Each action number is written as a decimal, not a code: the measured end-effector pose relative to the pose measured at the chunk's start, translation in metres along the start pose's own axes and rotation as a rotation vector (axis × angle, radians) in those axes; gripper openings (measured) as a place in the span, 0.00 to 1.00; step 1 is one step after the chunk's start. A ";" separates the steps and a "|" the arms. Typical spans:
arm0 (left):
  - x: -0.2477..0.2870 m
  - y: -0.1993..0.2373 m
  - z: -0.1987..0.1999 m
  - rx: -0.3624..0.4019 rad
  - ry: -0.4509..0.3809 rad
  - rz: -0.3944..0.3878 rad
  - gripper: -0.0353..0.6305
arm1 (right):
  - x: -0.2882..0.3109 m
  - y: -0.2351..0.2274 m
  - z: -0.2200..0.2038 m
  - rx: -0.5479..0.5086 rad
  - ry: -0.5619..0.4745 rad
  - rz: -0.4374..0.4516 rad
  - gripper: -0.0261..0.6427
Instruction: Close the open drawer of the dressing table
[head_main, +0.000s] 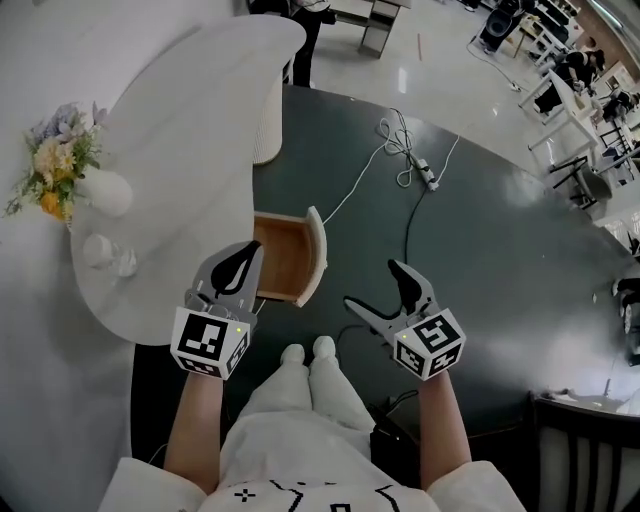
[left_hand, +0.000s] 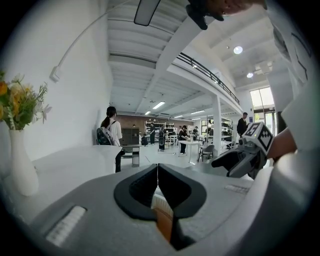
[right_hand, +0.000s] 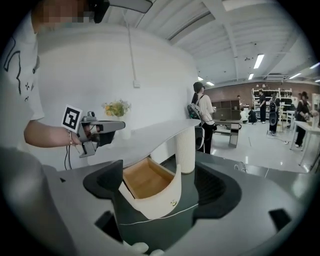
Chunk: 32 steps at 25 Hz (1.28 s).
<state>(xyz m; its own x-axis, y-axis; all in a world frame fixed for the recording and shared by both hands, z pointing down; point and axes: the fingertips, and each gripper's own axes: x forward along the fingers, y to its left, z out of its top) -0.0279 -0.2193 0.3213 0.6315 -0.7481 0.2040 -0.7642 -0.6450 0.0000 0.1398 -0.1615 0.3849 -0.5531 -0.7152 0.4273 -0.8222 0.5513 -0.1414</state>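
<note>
The white dressing table (head_main: 170, 150) has its drawer (head_main: 288, 258) pulled out, showing a wooden inside and a curved white front (right_hand: 160, 197). My left gripper (head_main: 243, 260) hovers over the drawer's left side near the table edge. Its black pads (left_hand: 145, 185) meet with nothing between them, and the drawer front shows below them. My right gripper (head_main: 375, 283) hangs to the right of the drawer, apart from it. It is open wide and empty. In the right gripper view, the drawer sits between the spread jaws of that gripper (right_hand: 159, 187) but farther off, and the left gripper (right_hand: 97, 127) shows above the tabletop.
A vase of flowers (head_main: 62, 170) and small white pieces (head_main: 108, 256) stand on the tabletop. The table's ribbed white leg (right_hand: 185, 150) rises behind the drawer. A power strip with cables (head_main: 427, 176) lies on the dark floor. My white shoes (head_main: 308, 352) are below the drawer. People stand far back.
</note>
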 end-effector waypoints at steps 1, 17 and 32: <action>0.002 0.000 -0.004 -0.006 0.009 0.004 0.08 | 0.005 0.000 -0.005 -0.017 0.021 0.023 0.70; 0.044 0.000 -0.056 0.011 0.096 0.038 0.08 | 0.091 -0.018 -0.108 -0.165 0.199 0.372 0.70; 0.058 -0.014 -0.090 0.003 0.156 0.019 0.08 | 0.156 -0.022 -0.203 -0.351 0.247 0.554 0.70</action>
<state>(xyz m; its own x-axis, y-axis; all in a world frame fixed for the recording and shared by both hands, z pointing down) 0.0081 -0.2399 0.4212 0.5884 -0.7271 0.3538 -0.7753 -0.6316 -0.0086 0.0991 -0.1979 0.6358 -0.7974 -0.1929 0.5717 -0.3126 0.9425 -0.1180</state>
